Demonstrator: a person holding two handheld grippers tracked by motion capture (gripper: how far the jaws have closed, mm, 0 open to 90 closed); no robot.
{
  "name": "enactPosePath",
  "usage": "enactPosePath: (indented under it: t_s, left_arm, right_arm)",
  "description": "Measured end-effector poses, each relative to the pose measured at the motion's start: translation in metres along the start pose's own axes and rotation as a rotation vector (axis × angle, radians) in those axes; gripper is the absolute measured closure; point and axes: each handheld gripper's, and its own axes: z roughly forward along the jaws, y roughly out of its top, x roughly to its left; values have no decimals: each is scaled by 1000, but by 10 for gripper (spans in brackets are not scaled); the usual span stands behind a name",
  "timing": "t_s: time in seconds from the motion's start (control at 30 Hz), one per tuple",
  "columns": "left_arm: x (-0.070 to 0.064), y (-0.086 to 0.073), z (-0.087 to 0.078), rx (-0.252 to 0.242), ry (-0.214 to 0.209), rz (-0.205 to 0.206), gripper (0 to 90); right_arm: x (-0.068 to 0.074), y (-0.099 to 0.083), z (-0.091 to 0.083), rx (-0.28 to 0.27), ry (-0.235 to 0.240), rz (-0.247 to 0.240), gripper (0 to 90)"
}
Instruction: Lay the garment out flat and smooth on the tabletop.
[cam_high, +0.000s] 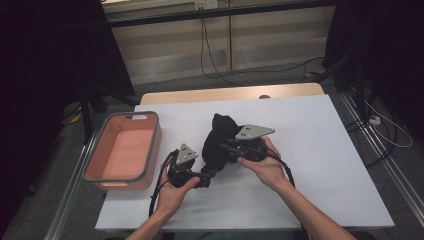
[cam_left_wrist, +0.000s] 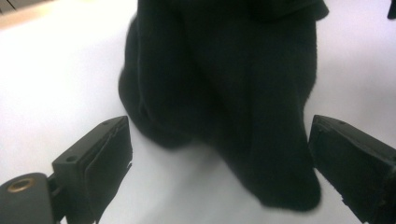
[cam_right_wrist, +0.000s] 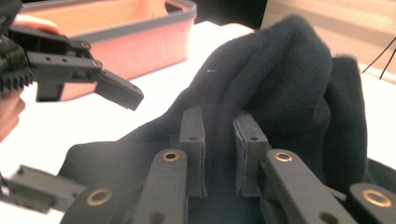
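We are working a black fleece cloth (cam_high: 218, 142) that is lying bunched near the middle of the white table (cam_high: 325, 165), just right of the pink bin (cam_high: 125, 150). Our right gripper (cam_right_wrist: 219, 156) is pinching a raised fold of the cloth, its jaws nearly closed with fabric squeezed between them. Our left gripper (cam_left_wrist: 219, 163) is standing wide open, jaws straddling the cloth's near tail and gripping nothing yet. We are judging this to be the step of securing a second hold, probably toward folding the cloth or lifting it into the bin; which of the two we cannot tell. The next move is asking us to slide the left gripper forward around that tail and close it. The cloth's dark folds are swallowing its edges, so we are struggling to make out its shape or what garment it might be.
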Motion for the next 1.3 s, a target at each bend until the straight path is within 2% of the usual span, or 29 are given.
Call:
enactPosePath:
  t_s: [0.1,0.17,0.27,0.3,0.33,0.37,0.43,0.5,0.57,0.67,0.73,0.83,0.9,0.93,0.97,1.07,1.3]
  left_arm:
    - [-2,9,6,17,28,3,66]
    - [-1,13,7,15,26,-3,82]
    - [4,24,5,-19,4,-27,199]
    - [5,27,4,-36,-14,-40,283]
    - [6,30,4,-46,-10,-37,387]
    - [6,32,4,-50,13,-27,471]
    - [10,34,8,-50,-7,-40,662]
    - [14,35,16,-27,-13,-56,768]
    - [18,35,24,-9,0,-62,795]
    - [27,35,36,5,15,-100,807]
    - [33,36,41,7,41,-124,813]
    - [44,39,45,9,61,-153,815]
    - [51,39,47,14,75,-173,815]
    - [54,40,49,13,96,-182,815]
    - [58,39,51,5,105,-208,815]
    - [67,37,57,36,117,-216,816]
    - [76,27,69,79,144,-233,810]
  right_arm:
    - [0,9,1,-6,2,1,771]
    - [0,15,1,-20,1,2,772]
    - [-1,27,-3,-50,2,6,781]
    - [-1,32,-4,-57,-3,5,784]
    - [-1,35,-5,-60,-8,5,784]
    - [-2,38,-5,-63,-14,-3,785]
    - [-6,40,-2,-56,-36,-14,785]
    - [-14,36,4,-38,-41,-2,782]
    - [-21,30,12,-18,-60,8,757]
    - [-29,24,22,-7,-74,19,697]
    - [-33,22,26,-8,-85,33,651]
    - [-35,21,24,-21,-90,48,531]
    - [-36,21,20,-21,-93,46,526]
    - [-36,20,18,-26,-95,45,499]
    - [-37,19,16,-25,-97,47,471]
    - [-40,12,12,-3,-112,46,458]
    - [-51,-10,9,71,-127,46,434]
